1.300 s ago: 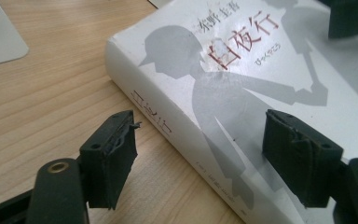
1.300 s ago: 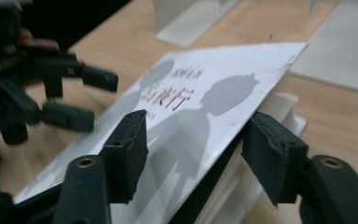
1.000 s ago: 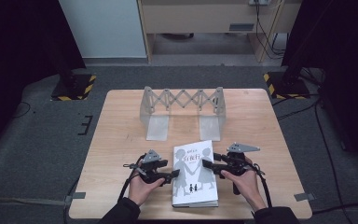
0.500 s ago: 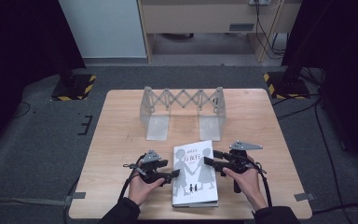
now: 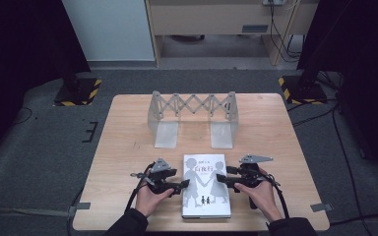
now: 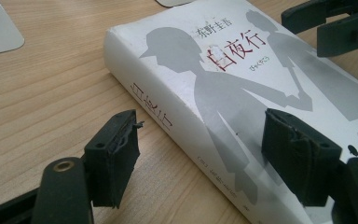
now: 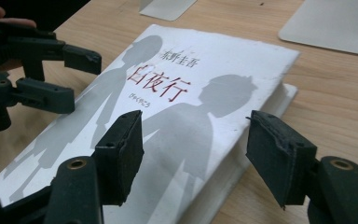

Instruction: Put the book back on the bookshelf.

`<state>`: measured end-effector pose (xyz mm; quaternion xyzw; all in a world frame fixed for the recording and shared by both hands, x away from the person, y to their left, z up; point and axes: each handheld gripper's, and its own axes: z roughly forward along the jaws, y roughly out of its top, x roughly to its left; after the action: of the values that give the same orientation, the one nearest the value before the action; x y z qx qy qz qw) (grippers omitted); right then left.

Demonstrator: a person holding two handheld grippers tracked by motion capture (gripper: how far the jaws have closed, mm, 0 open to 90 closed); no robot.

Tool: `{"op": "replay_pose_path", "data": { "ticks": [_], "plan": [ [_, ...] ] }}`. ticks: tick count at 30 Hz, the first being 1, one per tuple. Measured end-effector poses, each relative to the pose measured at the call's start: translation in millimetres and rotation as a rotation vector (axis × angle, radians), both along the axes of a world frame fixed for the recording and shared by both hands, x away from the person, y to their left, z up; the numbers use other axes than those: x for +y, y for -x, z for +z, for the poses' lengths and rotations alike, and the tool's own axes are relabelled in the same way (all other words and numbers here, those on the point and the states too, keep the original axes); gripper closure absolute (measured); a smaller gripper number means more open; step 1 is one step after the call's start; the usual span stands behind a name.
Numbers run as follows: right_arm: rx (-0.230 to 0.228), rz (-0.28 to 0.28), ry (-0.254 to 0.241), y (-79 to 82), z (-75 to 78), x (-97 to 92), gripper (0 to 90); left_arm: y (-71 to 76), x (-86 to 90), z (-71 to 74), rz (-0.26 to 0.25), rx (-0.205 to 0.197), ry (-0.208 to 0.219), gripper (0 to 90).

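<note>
A white paperback book (image 5: 205, 184) with grey silhouettes and red characters on its cover lies flat near the table's front edge. My left gripper (image 5: 183, 186) is at its left side. In the left gripper view the book (image 6: 223, 79) has its spine between the spread pads (image 6: 114, 156), which do not press on it. My right gripper (image 5: 221, 179) is at the book's right side. Its jaws have just been opening. The book's page edge (image 7: 261, 121) lies between them, untouched by the pads (image 7: 279, 158). Both grippers are open.
A grey metal folding rack (image 5: 192, 105) with two flat end plates stands behind the book at mid table. The wooden table (image 5: 128, 147) has bare wood on both sides. Dark stands with striped bases (image 5: 78, 91) are on the floor beyond.
The right hand has edged slightly toward the near table edge. The book and the left hand look unchanged.
</note>
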<state>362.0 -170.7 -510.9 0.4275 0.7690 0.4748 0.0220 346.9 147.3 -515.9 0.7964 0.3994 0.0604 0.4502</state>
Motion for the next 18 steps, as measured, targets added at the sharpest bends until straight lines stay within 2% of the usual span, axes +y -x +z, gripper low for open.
{"op": "replay_pose_path", "data": {
  "ticks": [3, 4, 5, 6, 9, 12, 15, 18],
  "plan": [
    [-0.022, -0.005, -0.02, -0.4, 3.9, 0.3, 35.7, -0.1, 0.2, 0.1, 0.0, -0.002, -0.001, 26.7],
    [-0.026, -0.003, -0.043, -0.1, 5.3, -0.7, 38.2, -0.3, 0.6, 0.1, -0.002, -0.001, -0.004, 26.6],
    [-0.014, 0.001, -0.092, 0.1, 6.5, -0.7, 37.1, -0.4, 0.7, 0.1, -0.001, 0.0, -0.004, 26.4],
    [-0.005, -0.005, -0.116, 0.4, 7.4, -0.4, 36.6, -0.4, 0.8, 0.1, 0.0, -0.002, -0.005, 26.3],
    [-0.03, -0.022, -0.043, -1.4, 5.0, -0.8, 35.0, -0.5, 1.9, 0.8, 0.003, -0.009, -0.012, 26.2],
    [0.005, -0.03, -0.042, -1.4, 1.0, -3.1, 35.1, -1.5, 4.6, 2.5, 0.023, -0.027, -0.025, 27.0],
    [0.011, -0.02, -0.044, -1.6, -0.4, -1.4, 34.3, -2.7, 9.1, 2.4, 0.046, -0.03, -0.03, 28.7],
    [0.011, -0.019, -0.041, -1.5, 0.1, -0.9, 34.2, -3.3, 12.4, 2.8, 0.064, -0.051, -0.074, 31.7]
  ]
}}
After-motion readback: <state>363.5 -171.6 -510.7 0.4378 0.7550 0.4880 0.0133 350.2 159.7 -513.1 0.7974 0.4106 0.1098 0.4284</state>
